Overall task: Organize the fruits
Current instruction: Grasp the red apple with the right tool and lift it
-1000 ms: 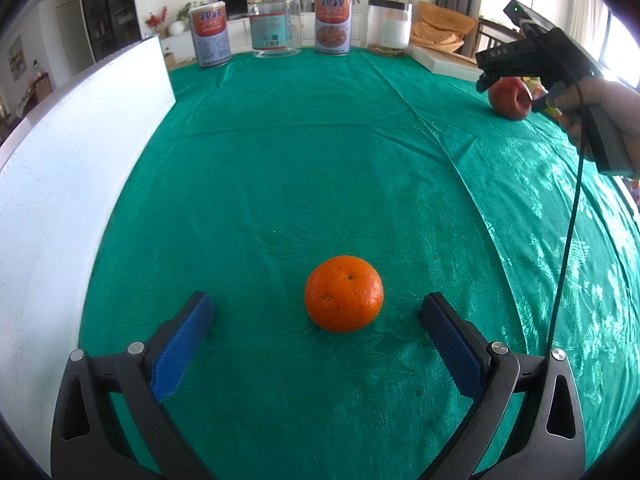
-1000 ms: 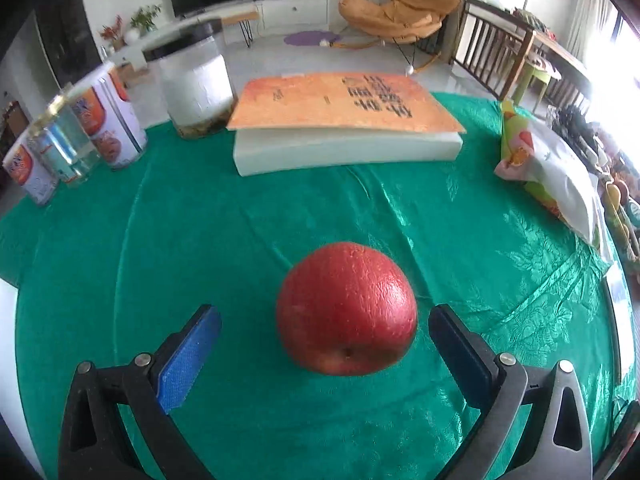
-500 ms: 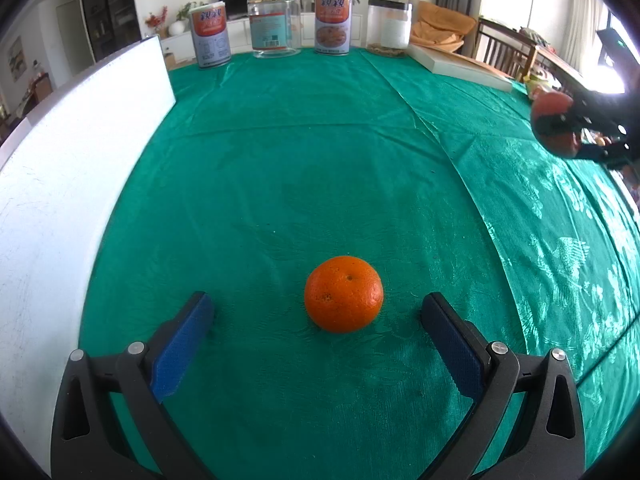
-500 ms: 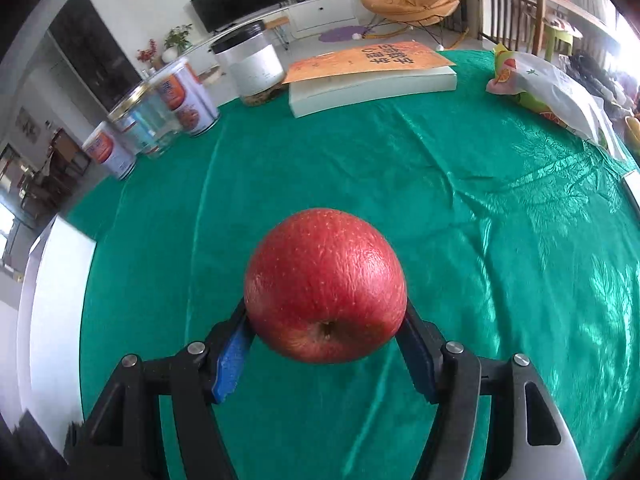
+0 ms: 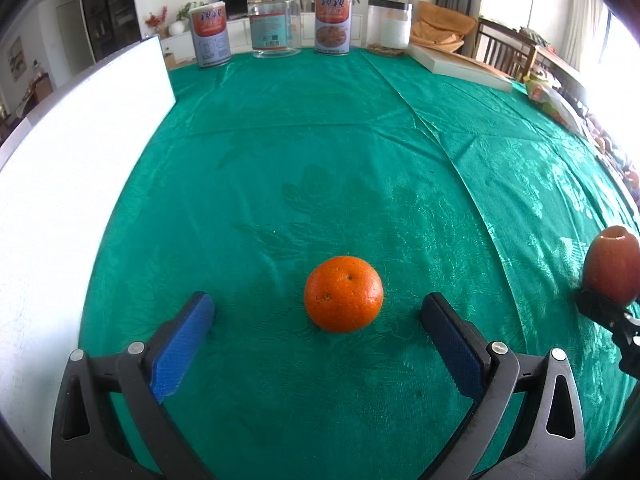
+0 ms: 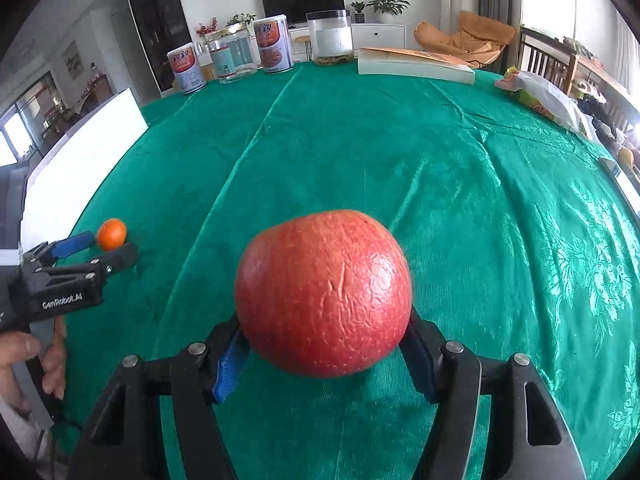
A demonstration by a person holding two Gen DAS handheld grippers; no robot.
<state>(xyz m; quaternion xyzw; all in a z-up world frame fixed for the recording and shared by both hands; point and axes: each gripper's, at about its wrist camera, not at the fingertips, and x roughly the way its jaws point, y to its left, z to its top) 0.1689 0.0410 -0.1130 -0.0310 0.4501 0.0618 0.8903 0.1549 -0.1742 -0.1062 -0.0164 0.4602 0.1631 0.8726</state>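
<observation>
Red apple (image 6: 324, 292); orange mandarin (image 5: 343, 294); green leaf-patterned tablecloth (image 5: 320, 152); blue finger pads (image 5: 182, 346).

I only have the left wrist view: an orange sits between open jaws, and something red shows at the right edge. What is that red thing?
Observer: An apple, clamped in the right gripper and held off the green tablecloth.
Operator: Is a hand visible on my gripper?
Observer: Yes, the right wrist view shows a hand gripping the handle of the left gripper.
Operator: Do its jaws touch the orange?
Observer: No; the orange lies between them with a gap on each side.
</observation>
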